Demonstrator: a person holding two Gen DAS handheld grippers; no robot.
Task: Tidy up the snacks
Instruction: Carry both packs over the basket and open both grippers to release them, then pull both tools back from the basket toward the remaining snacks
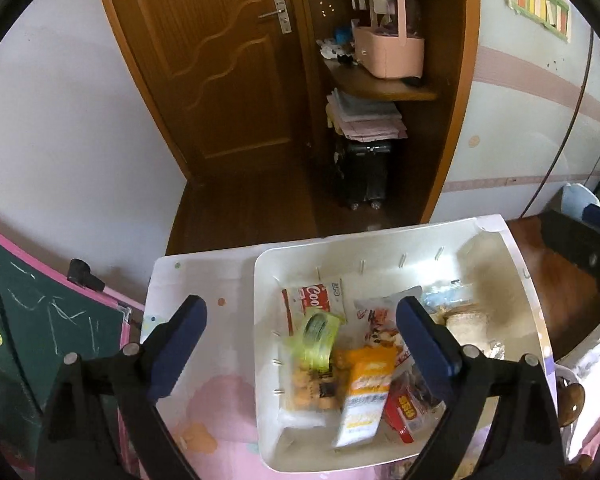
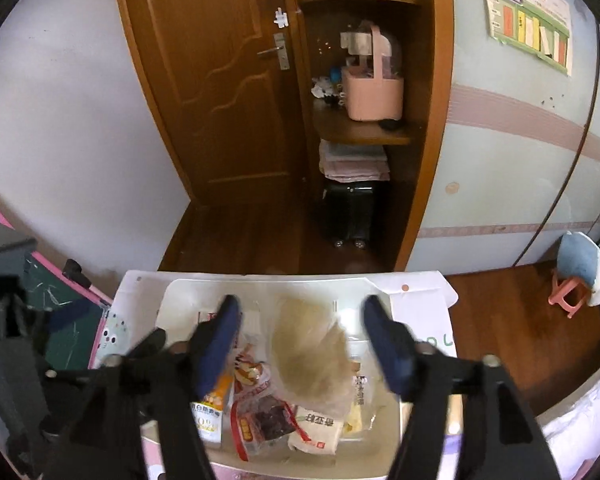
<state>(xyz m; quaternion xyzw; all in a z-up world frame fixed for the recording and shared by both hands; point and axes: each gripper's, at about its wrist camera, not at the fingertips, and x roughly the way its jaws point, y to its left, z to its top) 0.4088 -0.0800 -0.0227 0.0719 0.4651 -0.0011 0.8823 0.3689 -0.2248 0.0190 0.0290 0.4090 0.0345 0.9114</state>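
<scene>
Blue-padded left tongs (image 1: 300, 336) stand wide and hold nothing in the left wrist view, hovering above a white bin (image 1: 516, 280) that rests on a pale, pink-patterned tabletop (image 1: 204, 288). The snacks lie inside the bin: at 12 o'clock from the tongs' gap a red-and-white box (image 1: 314, 300) reads "Coo…", the rest being cut off; just below the gap is a yellow-green packet (image 1: 318, 334); at 6 o'clock an orange-and-white pouch (image 1: 366, 392) lies beside a clear bag of golden puffs (image 1: 306, 394); at 5 o'clock a red packet (image 1: 404, 410) carries yellow characters too small to read. One blue pad sits over the bare tabletop at 9 o'clock, the other over the bin at 3 o'clock.

From the right wrist view, the right tongs (image 2: 302, 344) are likewise spread wide and empty, centred over the same bin. Between the pads a clear bag of pale, fibrous food (image 2: 308, 348) lies on top; at 6 o'clock a white packet (image 2: 320, 428) shows bold Chinese characters, at 7 o'clock sits a red-trimmed bag of dark pieces (image 2: 266, 420), and at 8 o'clock the orange pouch shows "0" digits.

Judging from this, the sorting is in its picking stage: neither tool has chosen an item. The next move calls for lowering one pair onto a top-lying packet, probably the pale bag, and closing gently on its crinkly film.
</scene>
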